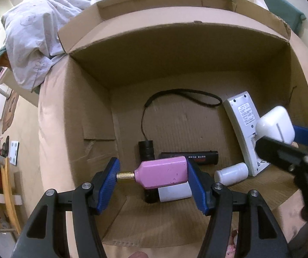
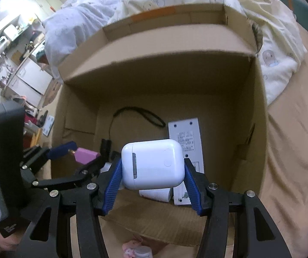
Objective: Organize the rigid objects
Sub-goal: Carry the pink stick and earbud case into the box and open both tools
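My left gripper (image 1: 152, 175) is shut on a pink bottle (image 1: 164, 174) with a gold cap, held lengthwise over the open cardboard box (image 1: 89, 129). My right gripper (image 2: 152, 172) is shut on a white earbuds case (image 2: 152, 164), also over the box; the case shows in the left wrist view (image 1: 275, 126) too. On the box floor lie a white remote (image 1: 245, 124), a white pill bottle (image 1: 231, 173), a black flashlight (image 1: 146, 148) with a strap, a black bar (image 1: 199, 158) and a white roll (image 1: 175, 192).
The box sits on a bed with a pink sheet (image 2: 293, 150). Rumpled white bedding (image 2: 110, 10) lies behind the box. Shelves and furniture (image 2: 14, 53) stand at the left. A small pink item (image 2: 132, 249) lies in front of the box.
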Demonstrator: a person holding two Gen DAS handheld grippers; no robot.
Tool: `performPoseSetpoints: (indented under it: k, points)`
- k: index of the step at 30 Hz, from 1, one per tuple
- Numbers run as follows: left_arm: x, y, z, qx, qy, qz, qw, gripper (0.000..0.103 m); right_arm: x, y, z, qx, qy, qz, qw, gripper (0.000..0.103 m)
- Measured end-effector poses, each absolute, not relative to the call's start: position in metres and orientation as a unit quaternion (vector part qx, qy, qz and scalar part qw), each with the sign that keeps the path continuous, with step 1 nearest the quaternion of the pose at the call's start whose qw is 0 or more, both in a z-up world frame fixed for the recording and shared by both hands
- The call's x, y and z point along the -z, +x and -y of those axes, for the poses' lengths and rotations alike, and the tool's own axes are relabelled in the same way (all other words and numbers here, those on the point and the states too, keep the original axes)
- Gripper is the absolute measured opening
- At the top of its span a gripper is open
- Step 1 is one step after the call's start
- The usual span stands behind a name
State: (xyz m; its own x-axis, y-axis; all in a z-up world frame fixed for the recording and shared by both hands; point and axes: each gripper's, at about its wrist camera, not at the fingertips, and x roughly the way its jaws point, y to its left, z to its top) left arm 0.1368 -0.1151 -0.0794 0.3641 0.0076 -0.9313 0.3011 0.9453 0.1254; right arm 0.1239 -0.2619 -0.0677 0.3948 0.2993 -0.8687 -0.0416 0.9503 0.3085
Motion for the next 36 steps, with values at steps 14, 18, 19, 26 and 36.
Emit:
performPoseSetpoints:
  k: [14,18,19,26,36]
  points:
    - [0.095,0.130,0.124,0.090,0.147,-0.565,0.807,0.059,0.099,0.132,0.255,-0.072,0.097,-0.594,0.795,0.059]
    - [0.096,0.127,0.128,0.092,0.154,-0.566,0.805,0.059,0.105,0.134,0.256,-0.065,0.098,-0.606,0.786,0.059]
    - [0.096,0.127,0.128,0.092,0.155,-0.565,0.805,0.059,0.106,0.136,0.257,-0.063,0.098,-0.609,0.784,0.059]
    - [0.096,0.126,0.127,0.090,0.156,-0.563,0.806,0.059,0.107,0.136,0.257,-0.063,0.101,-0.609,0.784,0.059]
    - [0.098,0.125,0.130,0.089,0.160,-0.565,0.805,0.060,0.111,0.135,0.258,-0.069,0.109,-0.610,0.782,0.063]
